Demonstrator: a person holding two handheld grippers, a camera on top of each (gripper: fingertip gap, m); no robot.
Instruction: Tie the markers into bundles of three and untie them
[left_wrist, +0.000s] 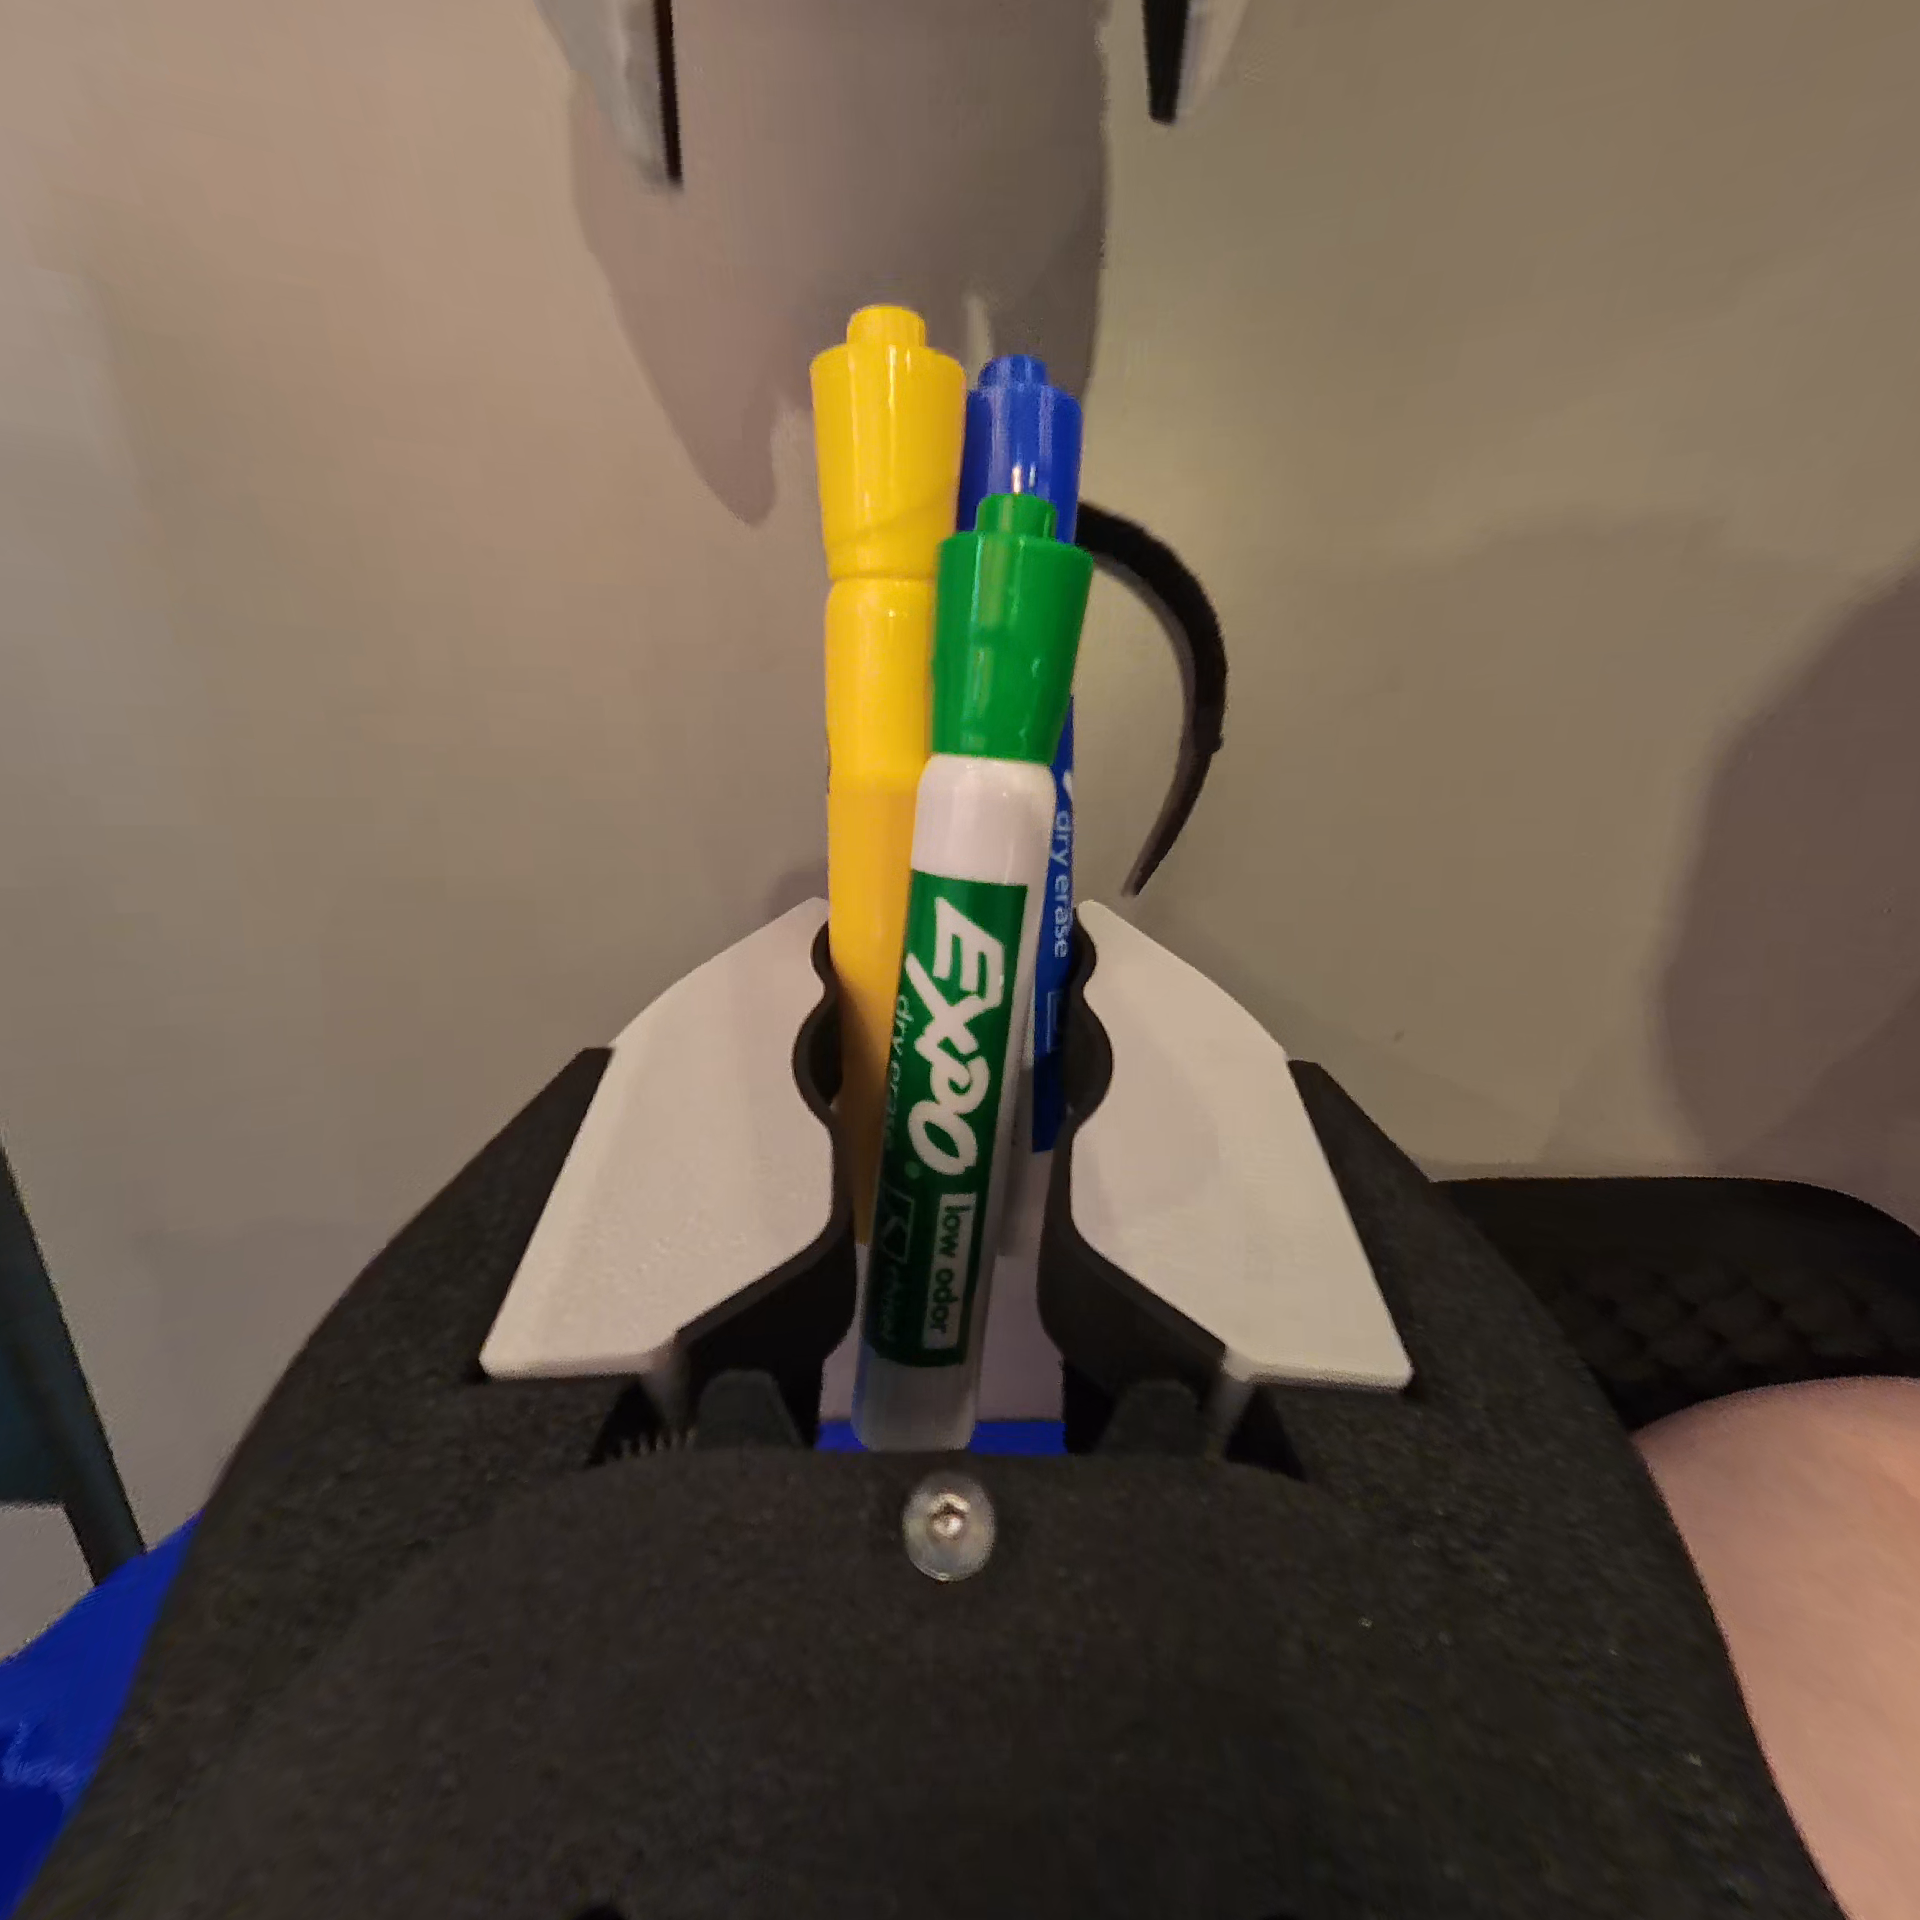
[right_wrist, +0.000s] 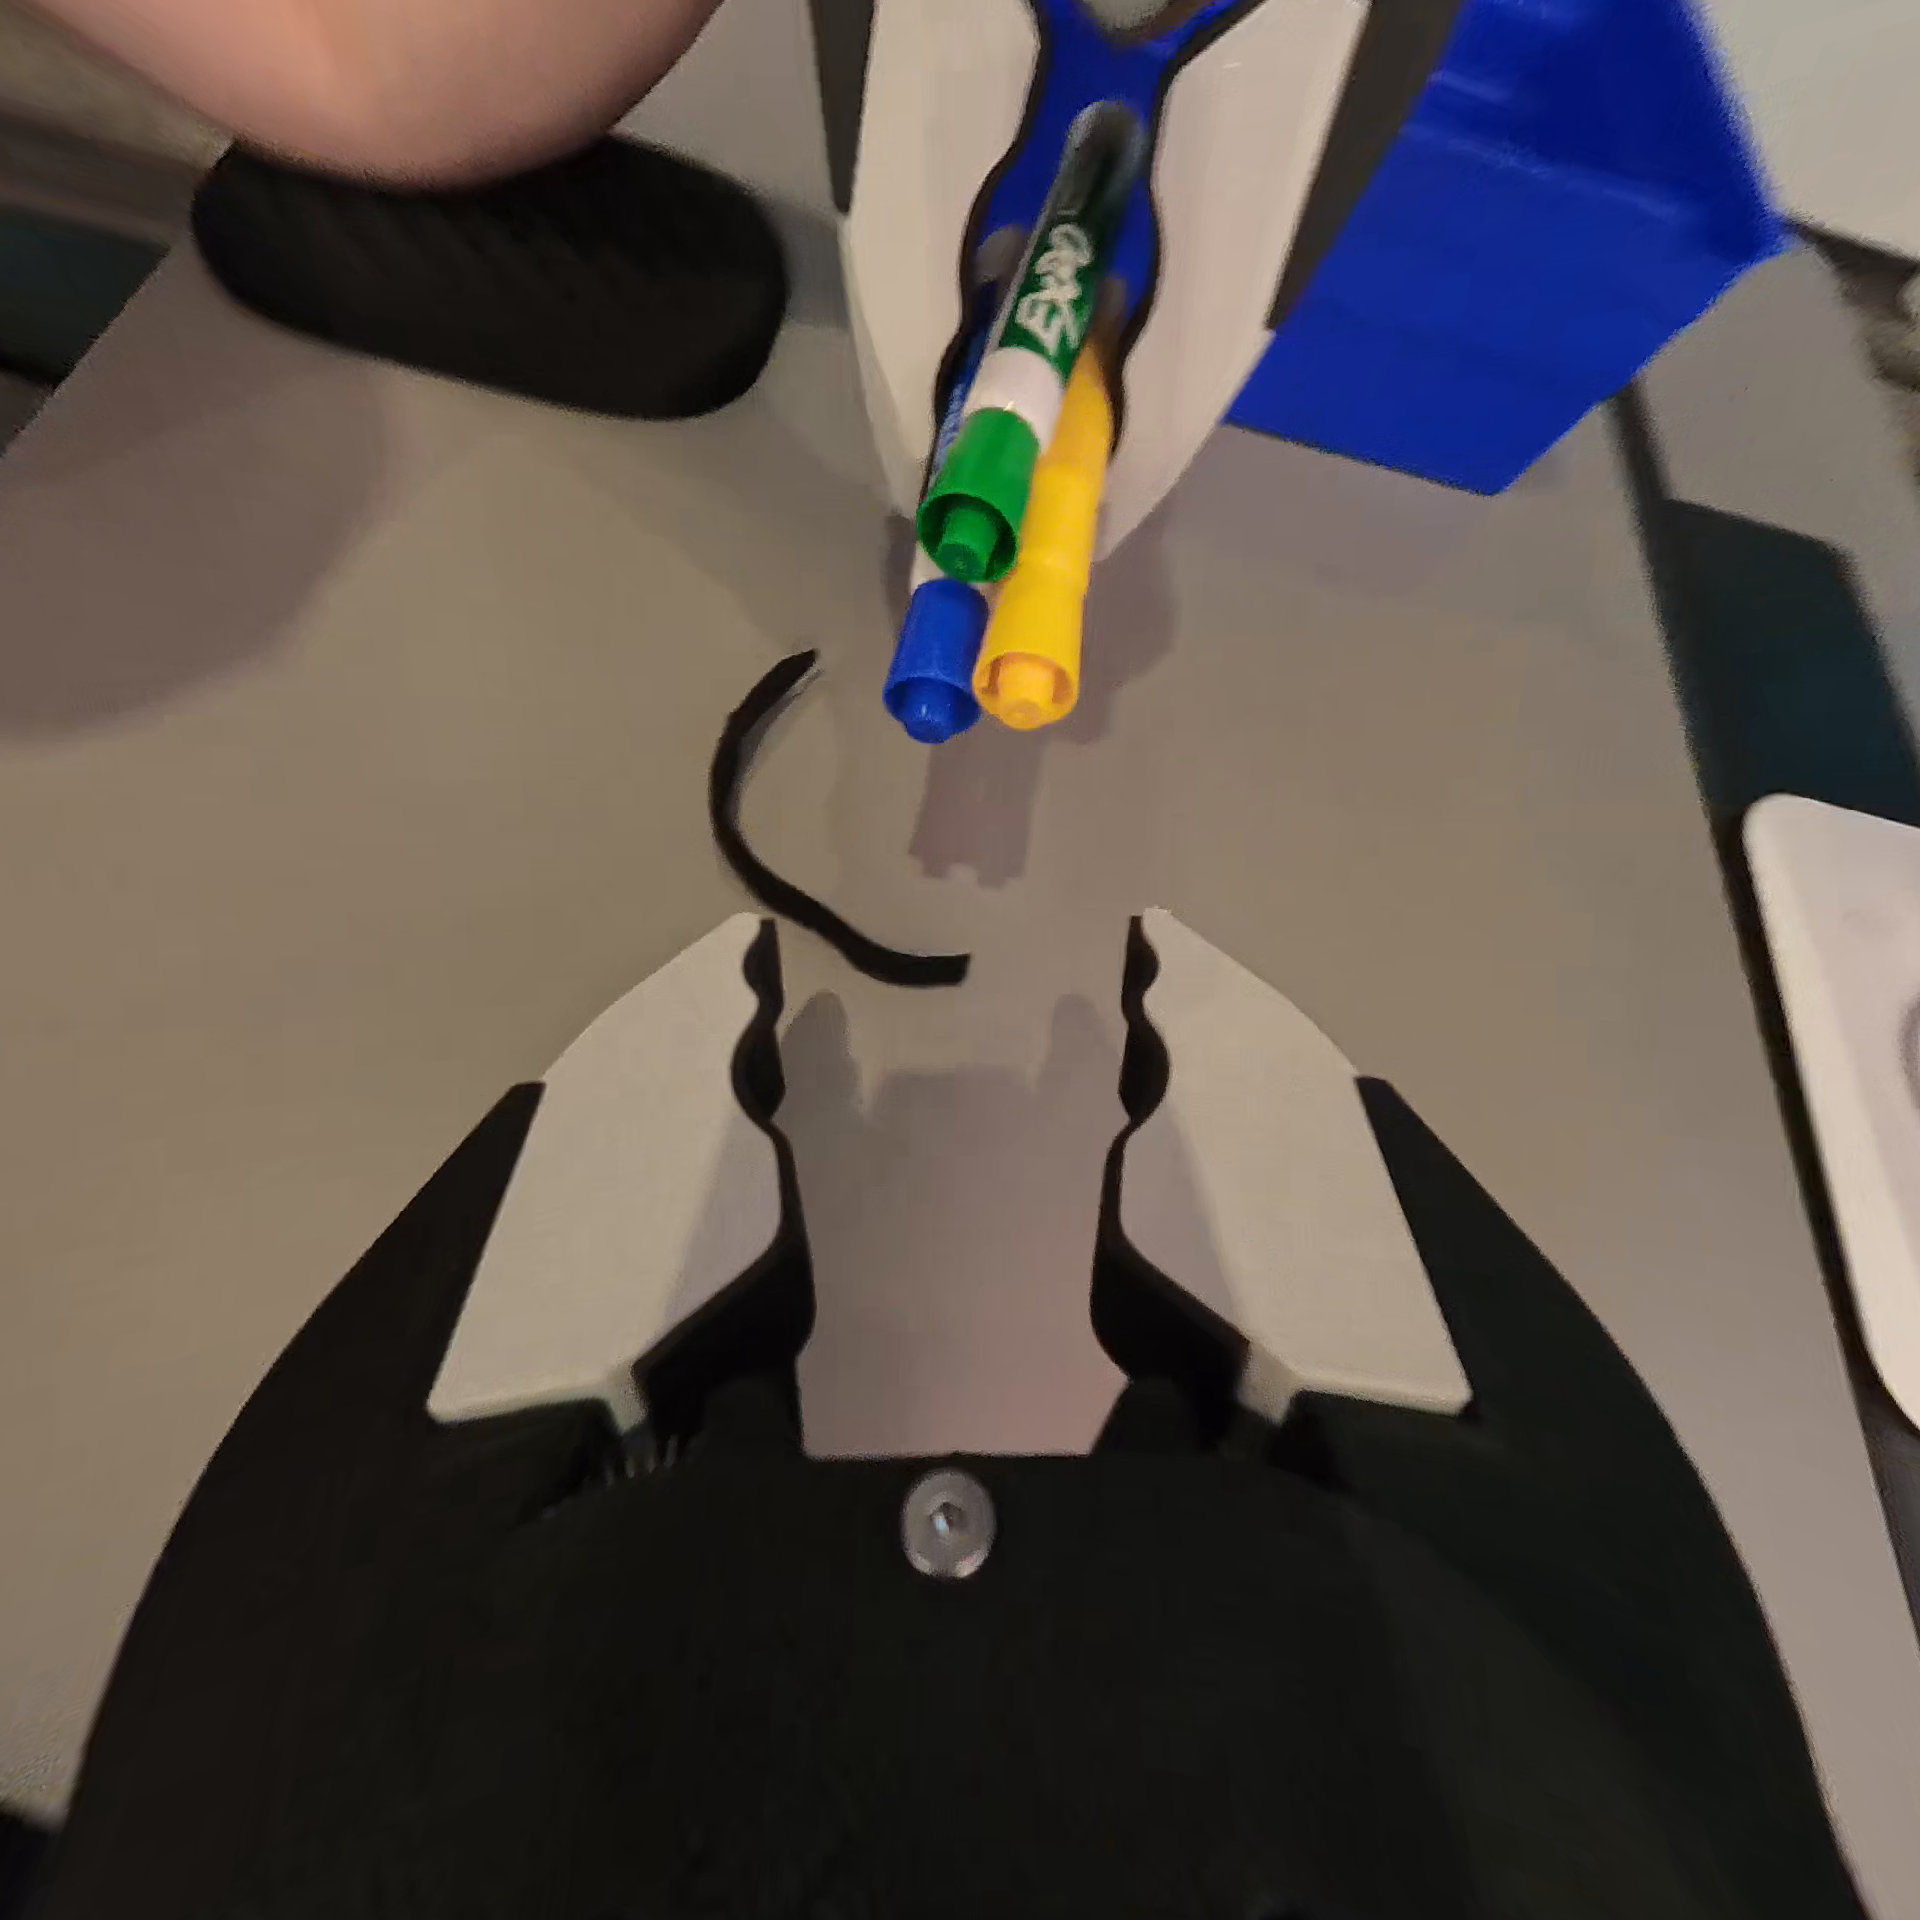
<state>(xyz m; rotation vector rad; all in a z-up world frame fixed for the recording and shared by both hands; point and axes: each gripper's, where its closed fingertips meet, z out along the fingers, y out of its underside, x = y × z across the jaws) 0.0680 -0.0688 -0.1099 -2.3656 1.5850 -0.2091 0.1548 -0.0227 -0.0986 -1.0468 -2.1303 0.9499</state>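
Markers: green (left_wrist: 966, 1039), yellow (left_wrist: 883, 644) and blue (left_wrist: 1023, 436) are pinched together by the left gripper (left_wrist: 951, 935)
Right gripper (right_wrist: 951, 935): spread wide, nothing held, facing the markers
Black strap (right_wrist: 790, 842): curled loose on the grey table (right_wrist: 416, 935), just beside the markers' caps

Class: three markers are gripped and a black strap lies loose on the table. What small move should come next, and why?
Probably the right gripper, open and empty, eases forward to pinch the near end of the curved black fabric strap. The left gripper already clamps the green-capped, yellow and blue markers together, unbound.
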